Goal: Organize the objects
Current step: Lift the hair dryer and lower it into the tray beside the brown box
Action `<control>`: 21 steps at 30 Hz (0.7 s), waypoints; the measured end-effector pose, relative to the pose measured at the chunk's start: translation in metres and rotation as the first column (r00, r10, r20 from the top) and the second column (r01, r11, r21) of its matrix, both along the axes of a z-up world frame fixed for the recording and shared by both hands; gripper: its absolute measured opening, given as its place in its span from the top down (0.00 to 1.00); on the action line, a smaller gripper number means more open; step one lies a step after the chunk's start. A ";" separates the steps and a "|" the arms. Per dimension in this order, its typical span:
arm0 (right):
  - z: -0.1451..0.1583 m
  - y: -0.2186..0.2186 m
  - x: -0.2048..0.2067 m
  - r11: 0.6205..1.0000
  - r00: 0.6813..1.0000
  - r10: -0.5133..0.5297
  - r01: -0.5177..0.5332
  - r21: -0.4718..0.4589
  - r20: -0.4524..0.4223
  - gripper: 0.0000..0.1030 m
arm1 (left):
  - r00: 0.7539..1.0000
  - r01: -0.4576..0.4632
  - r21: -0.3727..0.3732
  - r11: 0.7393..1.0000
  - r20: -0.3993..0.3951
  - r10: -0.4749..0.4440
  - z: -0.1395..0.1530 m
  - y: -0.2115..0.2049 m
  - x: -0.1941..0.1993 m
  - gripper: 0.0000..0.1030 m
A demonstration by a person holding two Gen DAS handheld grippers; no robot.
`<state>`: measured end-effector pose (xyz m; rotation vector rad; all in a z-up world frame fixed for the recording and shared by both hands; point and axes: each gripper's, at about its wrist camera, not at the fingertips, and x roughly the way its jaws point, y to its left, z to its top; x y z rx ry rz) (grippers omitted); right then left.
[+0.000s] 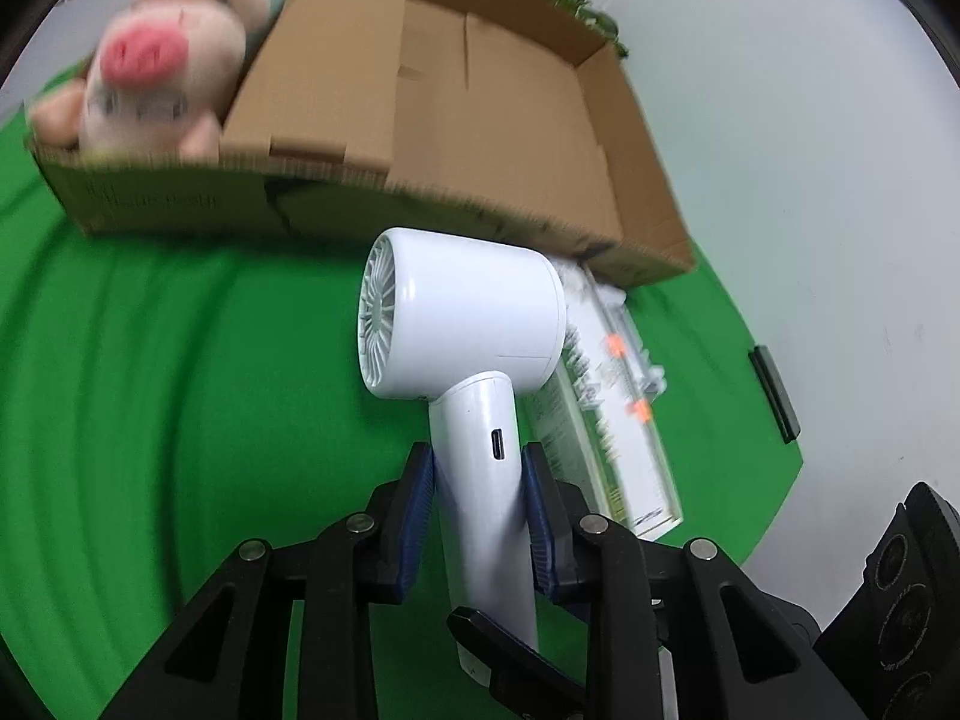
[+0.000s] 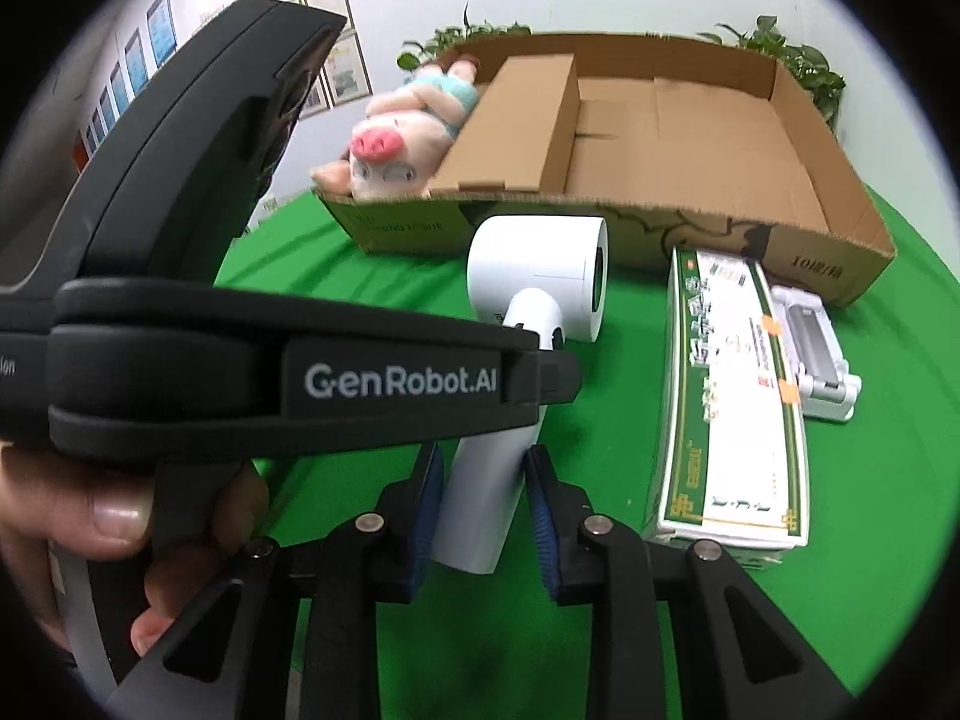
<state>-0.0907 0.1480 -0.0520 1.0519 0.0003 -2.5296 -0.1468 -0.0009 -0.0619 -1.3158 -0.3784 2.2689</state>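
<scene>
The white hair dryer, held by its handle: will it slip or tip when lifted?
The hair dryer looks smooth and glossy, so it may slip. Its big head sits far above the left gripper, so it probably tips forward. It seems rigid.

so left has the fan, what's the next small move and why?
Probably lift the white fan with the left gripper over the cardboard box near wall toward its larger section. Its pads are shut on the handle, the plush pig fills the other section, and the right gripper only straddles the handle's end, with a gap on one side.
</scene>
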 end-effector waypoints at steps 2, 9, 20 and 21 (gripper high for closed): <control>0.015 0.003 -0.001 1.000 0.999 0.002 -0.002 -0.017 -0.039 0.74 | 0.999 -0.007 -0.005 1.000 -0.053 0.006 0.021 0.001 0.001 0.75; 0.047 0.010 -0.025 0.998 0.993 -0.013 0.006 -0.059 -0.120 0.74 | 0.984 -0.009 -0.034 0.999 -0.179 0.003 0.073 0.009 -0.002 0.75; 0.084 0.007 -0.069 0.998 0.984 -0.006 -0.004 -0.058 -0.178 0.74 | 0.964 -0.015 -0.066 0.998 -0.265 -0.003 0.119 0.021 -0.034 0.75; 0.086 0.007 -0.073 0.998 0.984 -0.005 -0.005 -0.058 -0.180 0.74 | 0.963 -0.016 -0.059 0.998 -0.269 -0.001 0.124 0.021 -0.039 0.75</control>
